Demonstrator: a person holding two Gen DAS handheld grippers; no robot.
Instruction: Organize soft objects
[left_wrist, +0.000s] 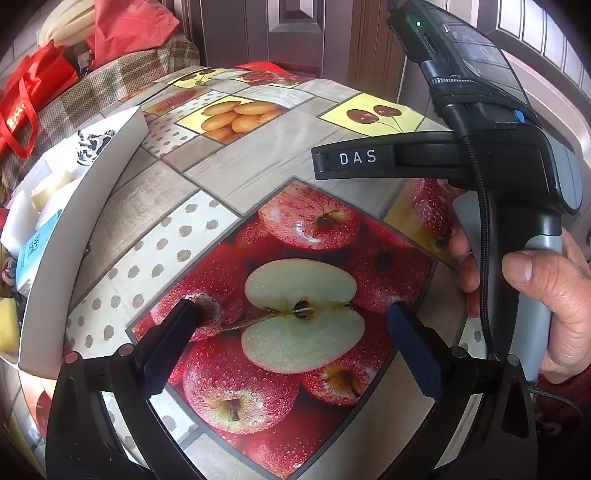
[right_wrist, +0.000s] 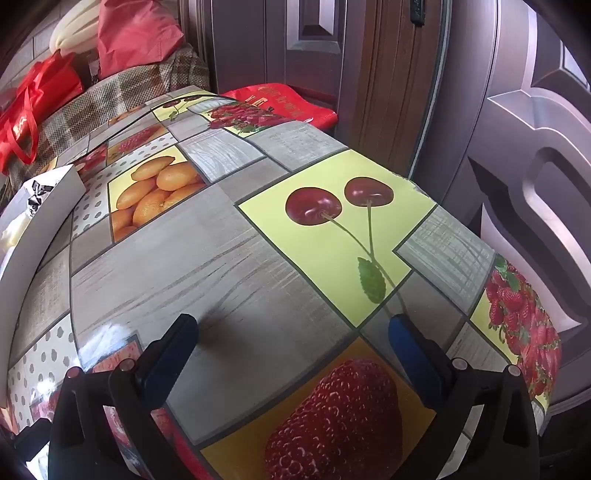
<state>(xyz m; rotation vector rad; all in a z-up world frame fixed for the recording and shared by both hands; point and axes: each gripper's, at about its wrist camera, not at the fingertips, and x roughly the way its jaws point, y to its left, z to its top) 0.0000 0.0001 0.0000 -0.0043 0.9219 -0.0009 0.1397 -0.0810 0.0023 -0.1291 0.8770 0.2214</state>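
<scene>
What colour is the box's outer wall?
Plain white; the box shows best in the left wrist view.

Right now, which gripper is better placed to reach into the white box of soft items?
Left. The white box sits close beside the left gripper, its contents in view. From the right gripper only the box's far corner shows at the frame edge. Both jaws stand open and empty.

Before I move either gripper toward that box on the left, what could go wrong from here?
1. The soft pieces sit behind the white box's tall wall; a low approach by the left gripper could push the box instead of clearing it.
2. The right gripper hangs close above the left one's workspace, so a sideways sweep risks a clash.
3. The glossy tablecloth looks slick; the box may slide if nudged.
</scene>
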